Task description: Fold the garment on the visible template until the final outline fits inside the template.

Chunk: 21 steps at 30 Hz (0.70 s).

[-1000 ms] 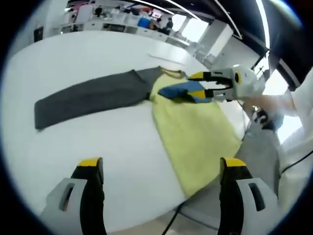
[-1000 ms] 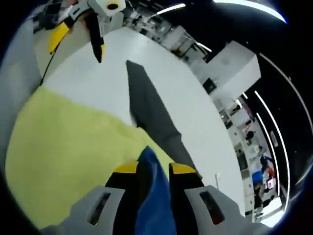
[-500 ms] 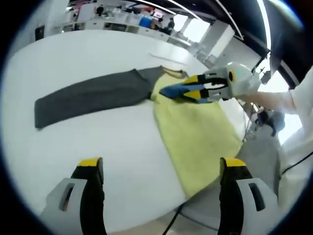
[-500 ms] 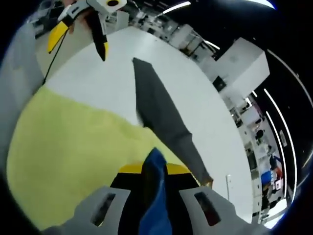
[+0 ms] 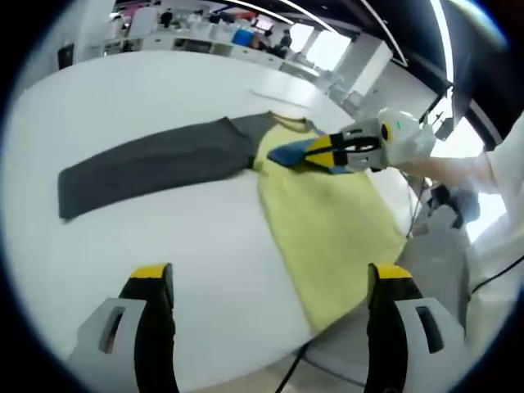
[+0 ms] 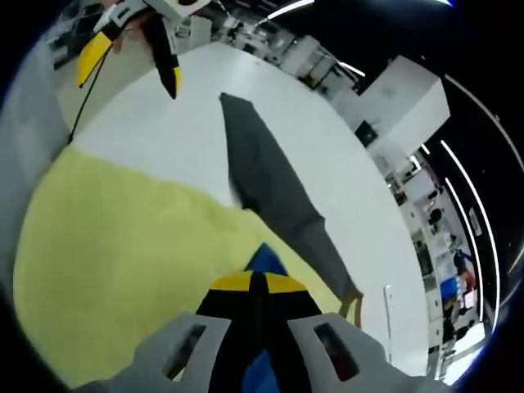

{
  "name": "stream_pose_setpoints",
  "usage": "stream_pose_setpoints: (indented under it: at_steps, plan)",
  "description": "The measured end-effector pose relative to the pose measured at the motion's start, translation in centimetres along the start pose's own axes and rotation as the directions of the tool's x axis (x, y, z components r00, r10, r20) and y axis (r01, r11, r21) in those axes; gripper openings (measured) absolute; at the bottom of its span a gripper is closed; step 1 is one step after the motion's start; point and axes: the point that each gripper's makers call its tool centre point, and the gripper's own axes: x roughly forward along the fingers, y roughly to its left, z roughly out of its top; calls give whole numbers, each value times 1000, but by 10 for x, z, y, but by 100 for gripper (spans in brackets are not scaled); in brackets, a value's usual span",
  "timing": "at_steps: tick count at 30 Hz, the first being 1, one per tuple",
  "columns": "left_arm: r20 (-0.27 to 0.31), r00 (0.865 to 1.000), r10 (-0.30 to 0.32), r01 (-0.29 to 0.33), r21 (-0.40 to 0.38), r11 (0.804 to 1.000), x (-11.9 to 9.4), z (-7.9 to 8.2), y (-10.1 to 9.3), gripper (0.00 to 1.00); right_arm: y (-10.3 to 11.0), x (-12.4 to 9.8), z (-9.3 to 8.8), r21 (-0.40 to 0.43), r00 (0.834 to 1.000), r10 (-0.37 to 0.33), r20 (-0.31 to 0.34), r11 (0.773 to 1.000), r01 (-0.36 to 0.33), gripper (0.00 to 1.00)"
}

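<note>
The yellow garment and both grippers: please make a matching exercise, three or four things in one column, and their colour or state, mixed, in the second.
Things:
1. right gripper
2. left gripper
3. long sleeve of the garment
4. broad body panel of the garment

States:
A. yellow, spread flat
B. dark grey, stretched out on the white table
C. shut on the blue cloth piece
D. open, holding nothing

Pairs: 1-C, 2-D, 3-B, 4-A

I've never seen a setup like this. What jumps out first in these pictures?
A pale yellow cloth garment with a long dark grey sleeve lies spread on a white table. The right gripper is clamped on a blue fabric patch at its top, while the left gripper hovers open nearby.
</note>
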Motion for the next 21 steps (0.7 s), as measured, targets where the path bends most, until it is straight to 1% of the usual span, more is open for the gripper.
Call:
stream_pose_setpoints:
  at_steps: [1, 4, 5, 6, 7, 11, 12, 13, 14, 17, 21]
  plan:
    - [0, 1000, 0, 0, 0, 1000, 0, 0, 0, 95, 0, 0, 1, 19, 1000, -2, 3, 1000, 1, 4]
    - [-2, 1000, -1, 1, 2, 1000, 0, 0, -1, 95, 0, -2, 7, 121, 999, -14, 29, 993, 10, 4]
    - [0, 1000, -1, 1, 3, 1000, 0, 0, -1, 95, -2, -4, 10, 186, 999, -24, 42, 982, 16, 4]
    - [2, 1000, -1, 1, 2, 1000, 0, 0, -1, 95, -3, -4, 13, 228, 998, -32, 54, 974, 19, 4]
    - [4, 1000, 0, 0, 1, 1000, 0, 1, 0, 95, -5, -6, 16, 300, 997, -48, 65, 954, 26, 3]
    - [3, 1000, 3, -3, 1, 1000, -1, 0, 0, 95, -7, -7, 20, 402, 994, -81, 73, 915, 45, 3]
    - [2, 1000, 2, -2, 1, 1000, -1, 0, 0, 95, -6, -7, 20, 406, 994, -80, 72, 913, 44, 3]
    - [1, 1000, 2, -2, 2, 1000, -1, -1, 0, 95, -3, -6, 19, 426, 995, -78, 66, 904, 43, 4]
    - [1, 1000, 2, -2, 2, 1000, -1, -1, -1, 95, -2, -4, 19, 436, 995, -79, 63, 899, 44, 4]
    - [0, 1000, 1, -1, 2, 1000, 0, -1, -1, 95, 6, 0, 18, 450, 996, -73, 54, 892, 41, 4]
    - [-1, 1000, 3, -3, -1, 1000, -1, -2, 0, 95, 19, 7, 14, 435, 998, -50, 30, 900, 31, 4]
